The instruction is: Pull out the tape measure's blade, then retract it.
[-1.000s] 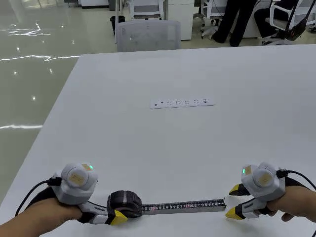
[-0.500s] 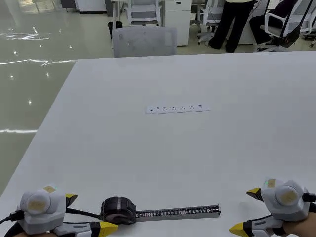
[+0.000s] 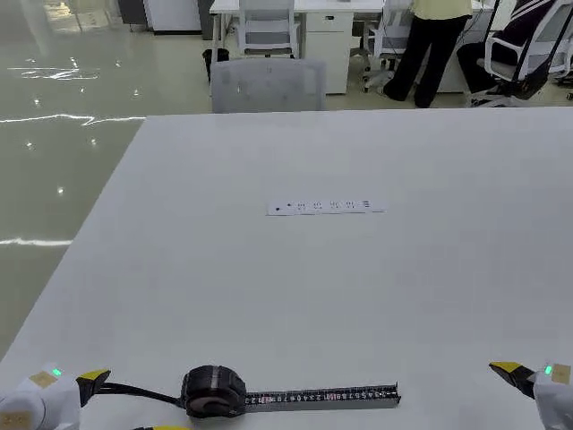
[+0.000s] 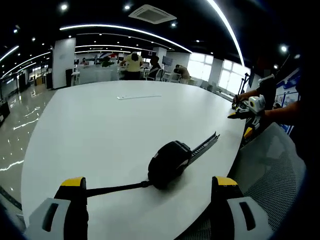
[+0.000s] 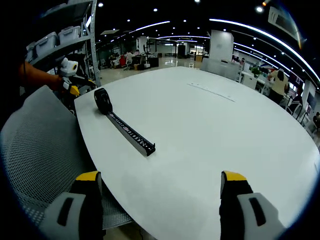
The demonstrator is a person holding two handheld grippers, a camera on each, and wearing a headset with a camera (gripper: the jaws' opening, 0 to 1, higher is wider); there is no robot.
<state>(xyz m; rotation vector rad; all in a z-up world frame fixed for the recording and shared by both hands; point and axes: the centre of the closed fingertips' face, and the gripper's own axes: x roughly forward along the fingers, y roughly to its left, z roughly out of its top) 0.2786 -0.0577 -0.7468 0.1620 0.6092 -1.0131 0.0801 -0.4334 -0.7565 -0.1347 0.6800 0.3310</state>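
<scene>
A black tape measure (image 3: pixel 213 391) lies free near the table's front edge. Its blade (image 3: pixel 327 396) is drawn out to the right, flat on the white table (image 3: pixel 295 287), and a black wrist strap (image 3: pixel 134 391) trails left. My left gripper (image 3: pixel 125 403) hangs open off the bottom left, apart from the case. In the left gripper view the case (image 4: pixel 169 164) sits just ahead of the open left gripper (image 4: pixel 149 182). My right gripper (image 3: pixel 528 381) is at the bottom right, well clear of the blade's end. In the right gripper view the right gripper (image 5: pixel 160 176) is open, and the blade (image 5: pixel 132 134) and case (image 5: pixel 102 100) lie farther off.
A white power strip (image 3: pixel 324 207) lies mid-table. A grey chair (image 3: pixel 266 85) stands at the far edge, with a person (image 3: pixel 439 45) and office chairs beyond. A mesh chair seat (image 5: pixel 40 150) is just off the near edge.
Both grippers have let go, the left of the case and the right of the blade's end, and drawn back toward me. The tape measure stays on the table with its blade out.
</scene>
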